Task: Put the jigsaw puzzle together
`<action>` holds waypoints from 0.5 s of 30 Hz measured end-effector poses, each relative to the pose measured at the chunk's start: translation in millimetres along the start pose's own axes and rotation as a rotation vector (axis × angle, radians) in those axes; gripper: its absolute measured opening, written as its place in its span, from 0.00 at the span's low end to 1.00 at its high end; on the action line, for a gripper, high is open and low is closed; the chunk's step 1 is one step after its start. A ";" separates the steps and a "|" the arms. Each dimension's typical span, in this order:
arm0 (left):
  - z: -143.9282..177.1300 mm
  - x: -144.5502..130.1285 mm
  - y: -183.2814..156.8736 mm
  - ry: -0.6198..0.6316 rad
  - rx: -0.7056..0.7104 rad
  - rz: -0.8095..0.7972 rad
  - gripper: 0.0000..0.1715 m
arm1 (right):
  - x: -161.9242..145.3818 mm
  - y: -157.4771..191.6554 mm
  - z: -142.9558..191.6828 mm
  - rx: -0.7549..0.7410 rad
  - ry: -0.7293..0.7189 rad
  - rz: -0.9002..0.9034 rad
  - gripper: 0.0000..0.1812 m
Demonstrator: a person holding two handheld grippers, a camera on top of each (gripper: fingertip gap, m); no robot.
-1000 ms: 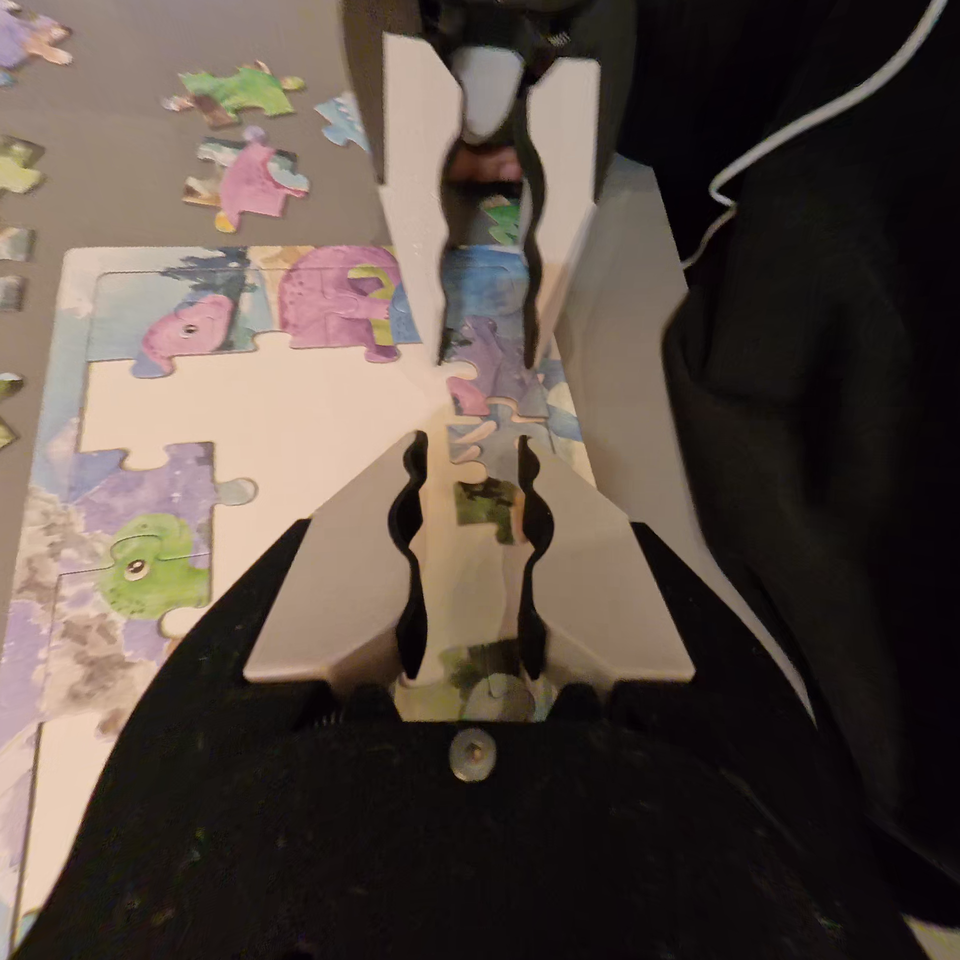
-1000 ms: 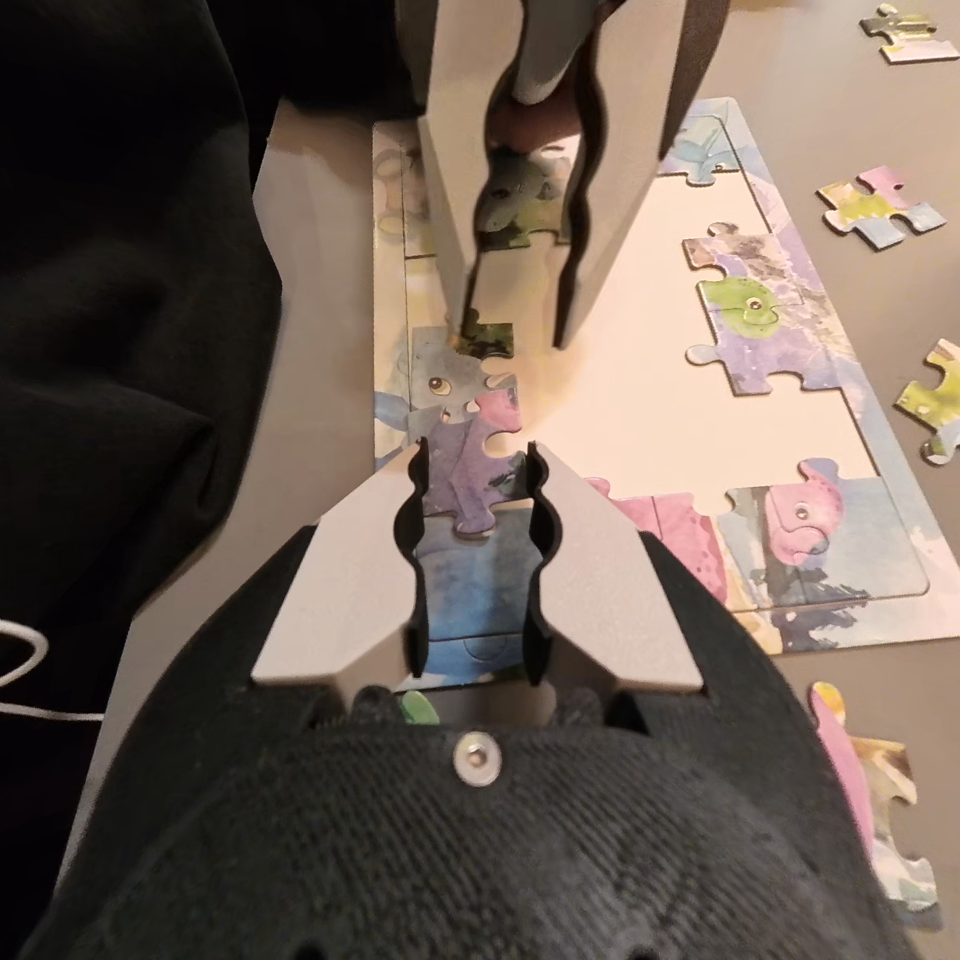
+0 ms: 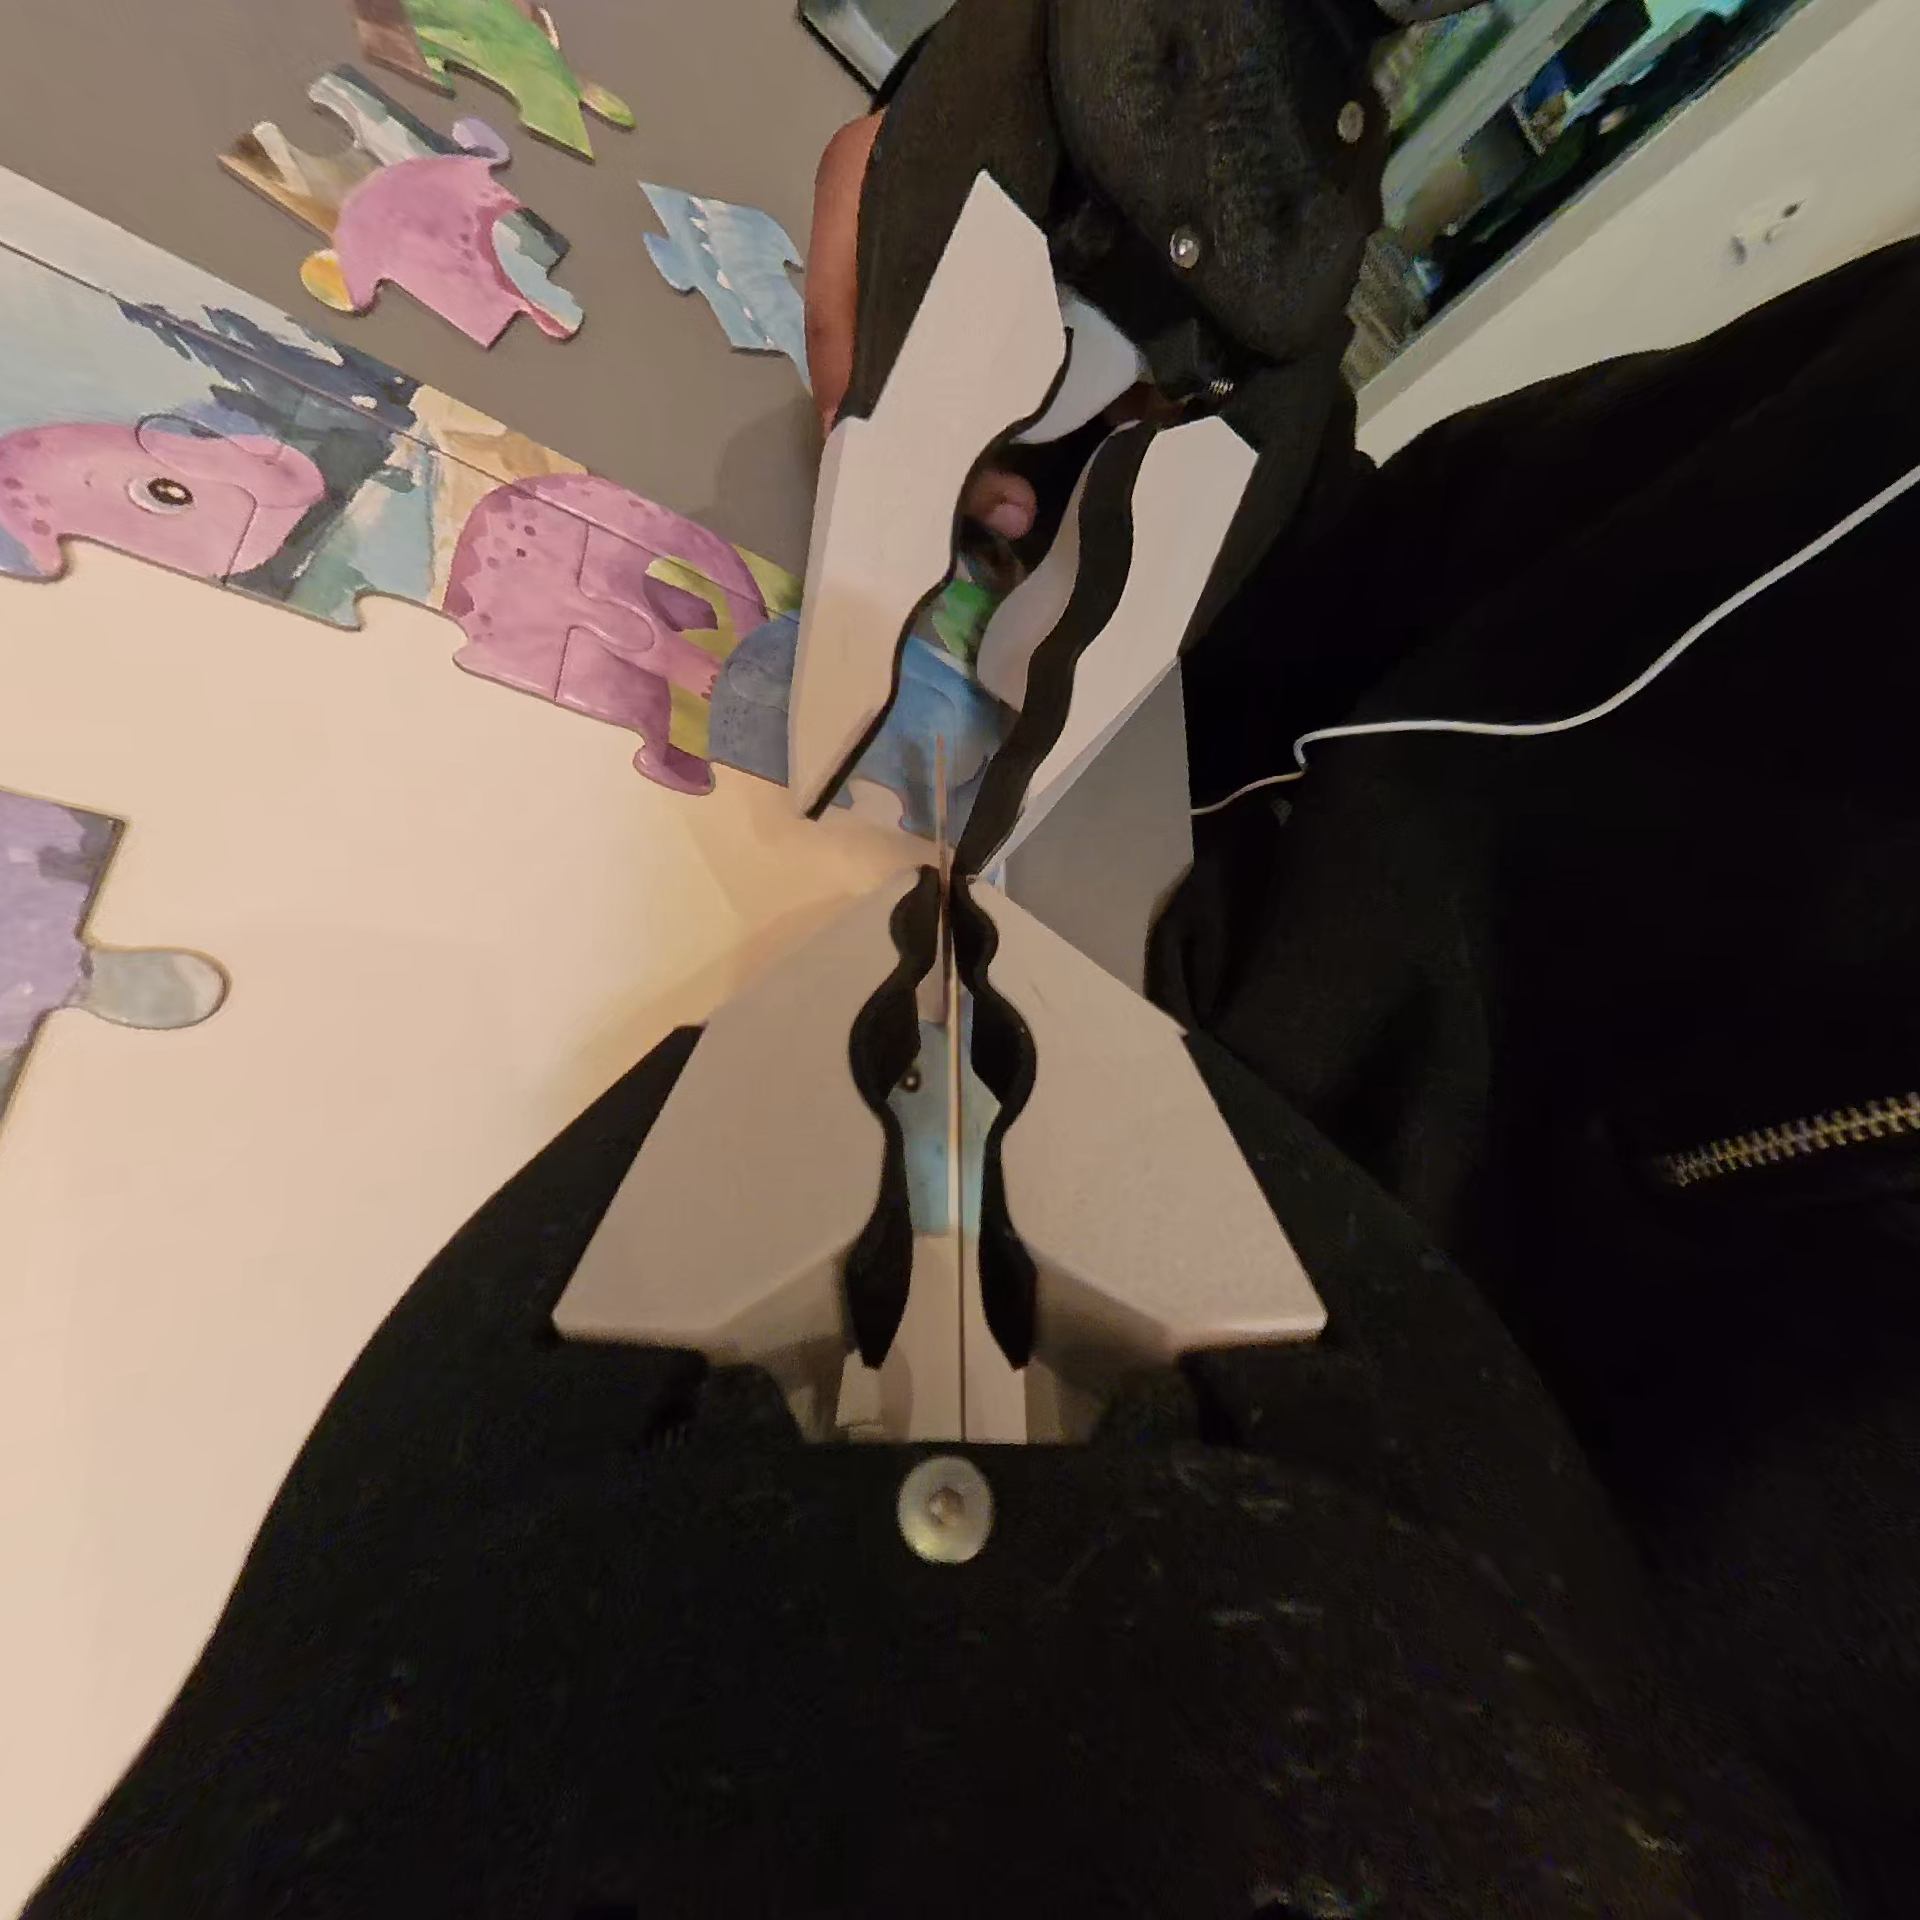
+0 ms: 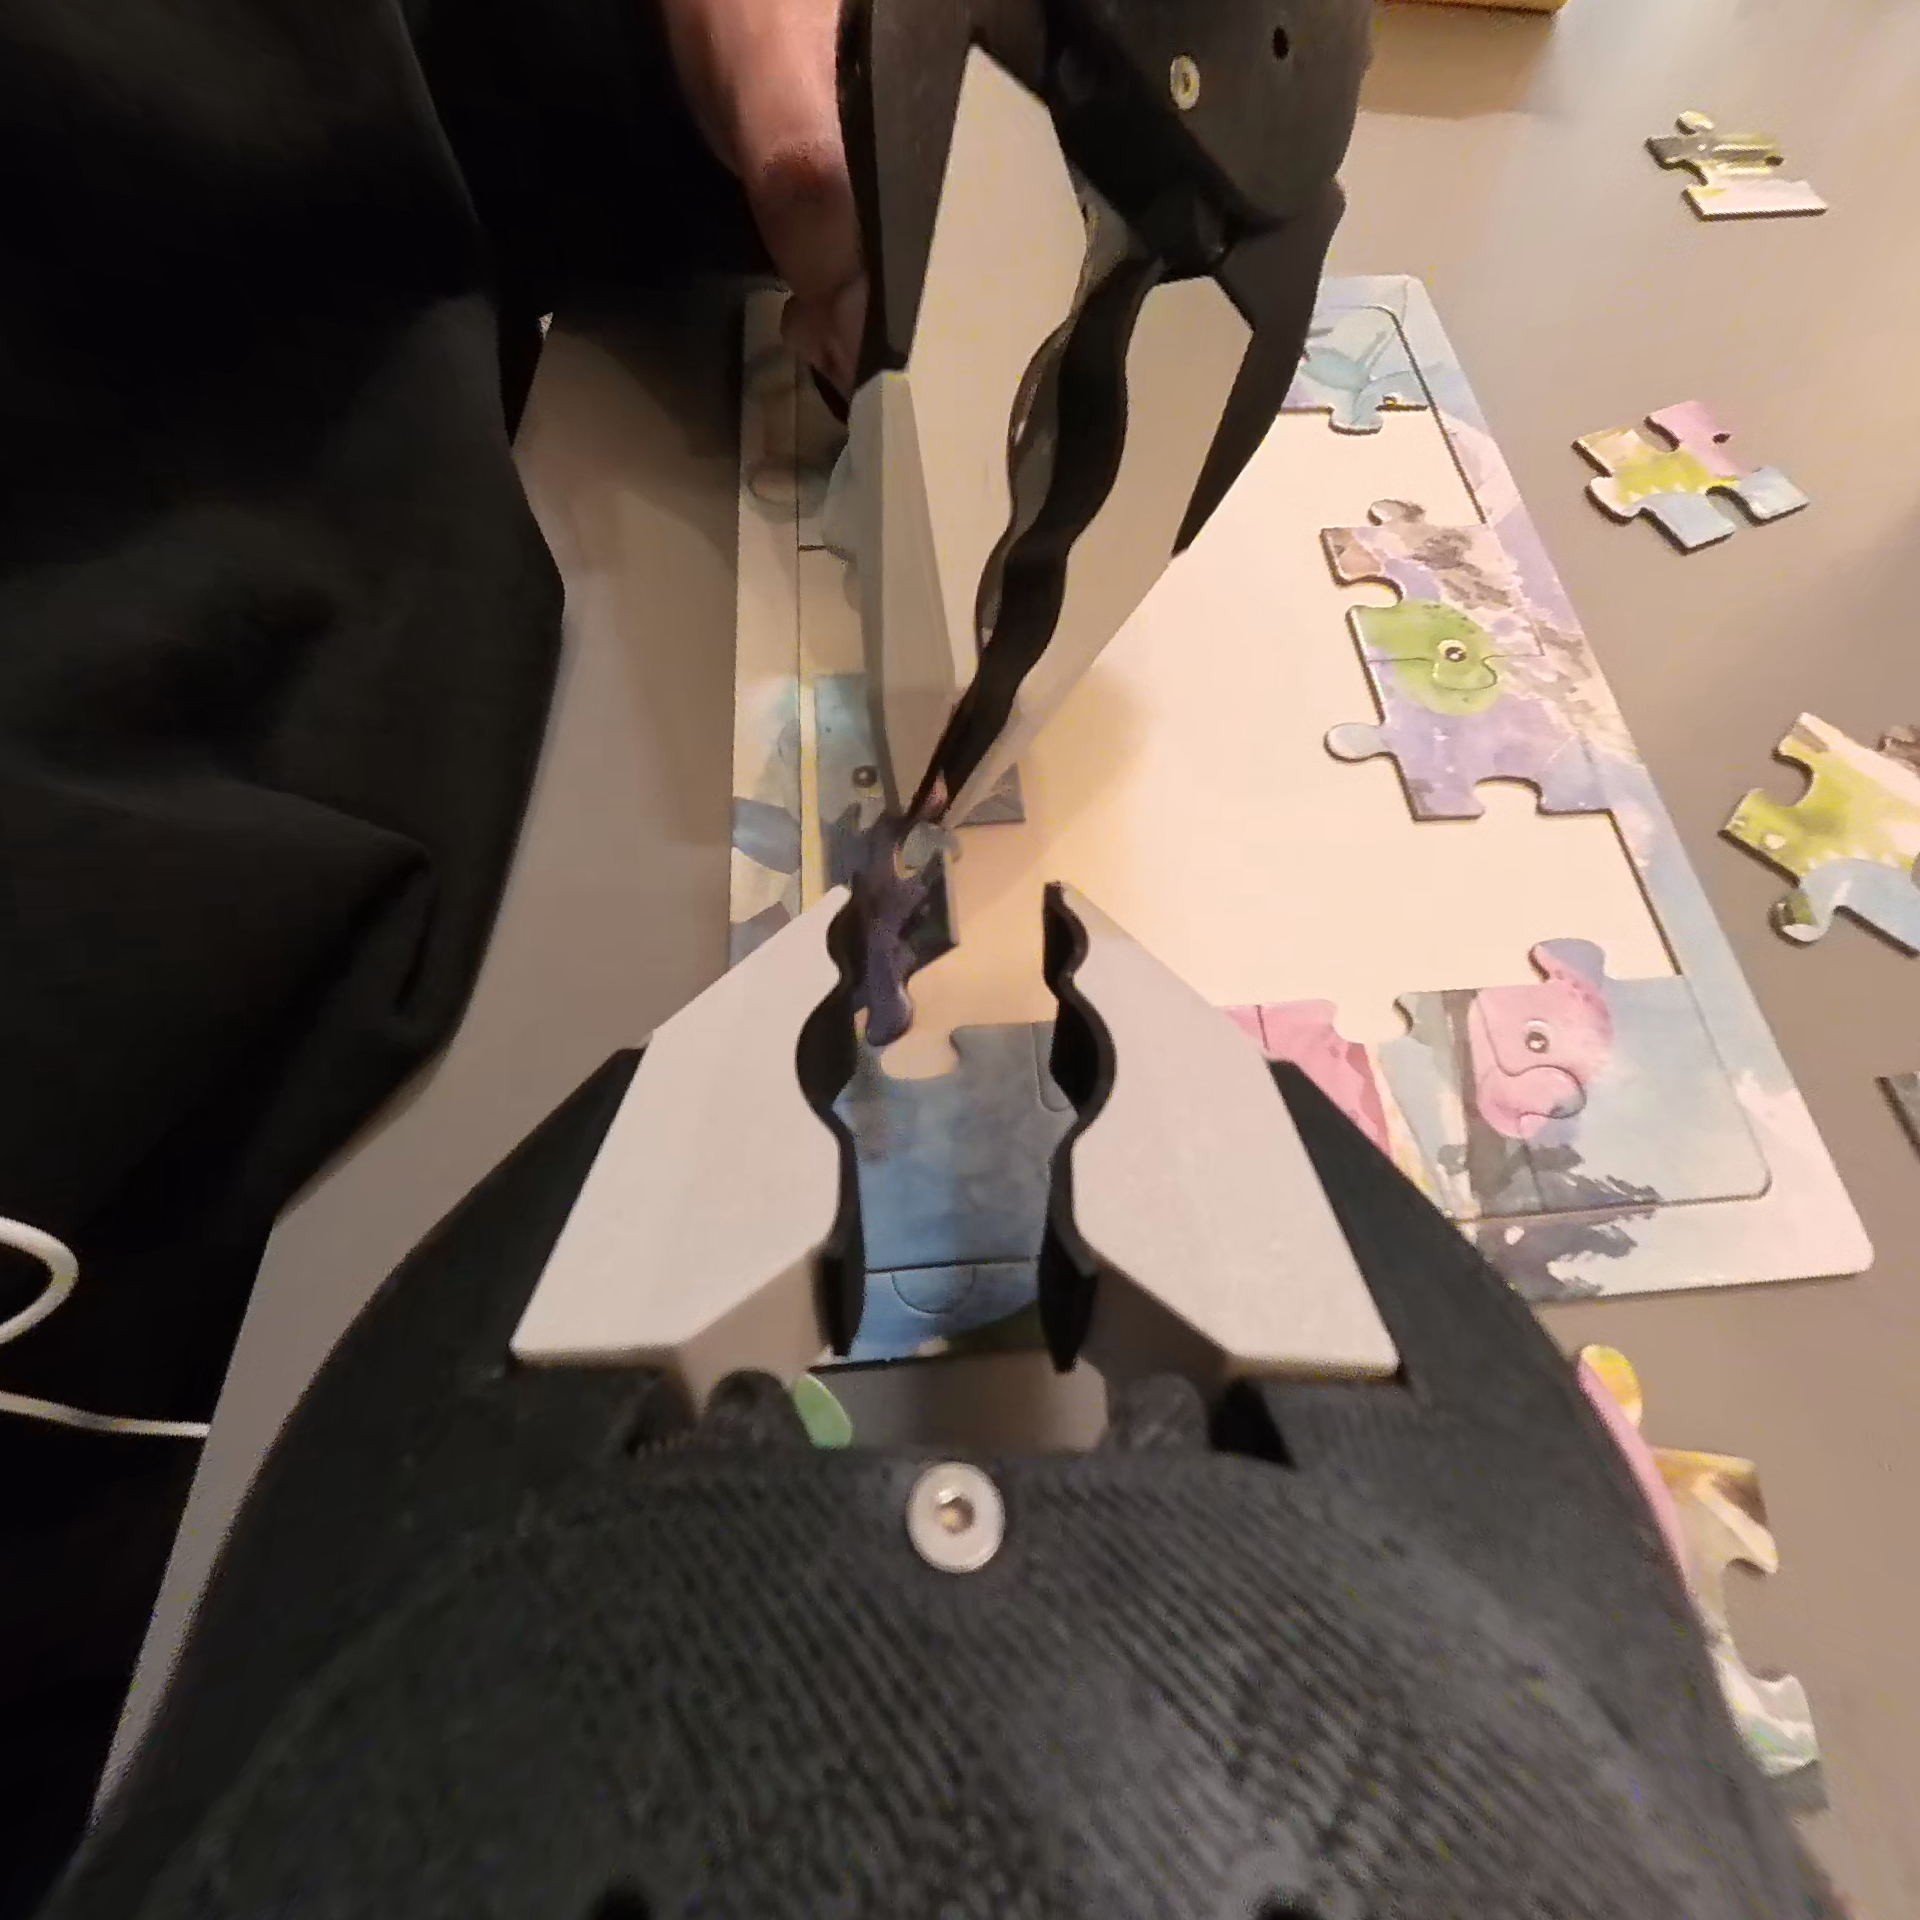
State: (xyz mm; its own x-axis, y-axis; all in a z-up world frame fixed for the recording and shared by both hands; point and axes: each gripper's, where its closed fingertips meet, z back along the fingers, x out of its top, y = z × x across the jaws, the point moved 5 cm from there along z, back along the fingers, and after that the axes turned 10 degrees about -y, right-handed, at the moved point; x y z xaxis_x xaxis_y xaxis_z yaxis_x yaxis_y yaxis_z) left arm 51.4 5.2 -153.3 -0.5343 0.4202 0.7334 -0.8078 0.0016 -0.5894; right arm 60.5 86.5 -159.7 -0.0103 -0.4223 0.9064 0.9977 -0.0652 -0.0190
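The puzzle tray [image 3: 364, 935] has a bare cream middle, with pink, purple and blue pieces [image 3: 582, 603] set along its edge. My left gripper [image 3: 945, 881] is shut on a blue-purple puzzle piece [image 3: 928, 1143], which stands on edge between its pads at the tray's near corner. In the right wrist view the left gripper [image 4: 930, 805] holds this piece [image 4: 888, 956] tilted up, beside my right gripper's left finger. My right gripper [image 4: 948, 899] is open and empty above the blue placed piece [image 4: 945, 1153]. It also shows in the left wrist view [image 3: 899, 826], facing the left gripper tip to tip.
Loose pieces lie on the grey table: a pink one [image 3: 426, 239], a green one [image 3: 499, 62], others to the right of the tray [image 4: 1694, 488] [image 4: 1839, 831] [image 4: 1714, 1558]. A green-and-purple group [image 4: 1455, 675] sits in the tray [image 4: 1247, 779]. A person's black garment [image 4: 260, 623] borders the tray's side. My left and right fingertips are right by each other.
My left gripper has shut on the blue-purple piece and tipped it up on edge. Both grippers have tilted. The right gripper has stayed open.
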 end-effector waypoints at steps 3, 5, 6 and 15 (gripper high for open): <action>2.6 3.9 0.1 -0.029 0.002 -0.014 0.00 | -1.6 1.6 0.3 0.027 0.007 -0.030 0.13; 4.2 6.3 -1.4 -0.046 -0.008 -0.044 0.00 | -0.7 4.4 0.9 0.056 0.006 -0.042 0.02; 4.5 7.4 -2.8 -0.054 -0.015 -0.063 0.00 | 0.4 4.9 1.6 0.061 0.001 -0.046 0.00; 33.3 40.3 -1.4 -0.342 0.100 -0.251 0.23 | 15.3 -44.7 47.8 -0.202 -0.230 -0.246 0.00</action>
State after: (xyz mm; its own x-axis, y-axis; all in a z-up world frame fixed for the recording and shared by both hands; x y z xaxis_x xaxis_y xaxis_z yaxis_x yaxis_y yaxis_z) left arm 22.7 -8.0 -111.6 -0.3567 0.0936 0.9295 -0.9342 -0.0296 -0.3556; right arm 18.9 126.2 -124.8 -0.2093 -0.1595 0.9648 0.9337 -0.3258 0.1487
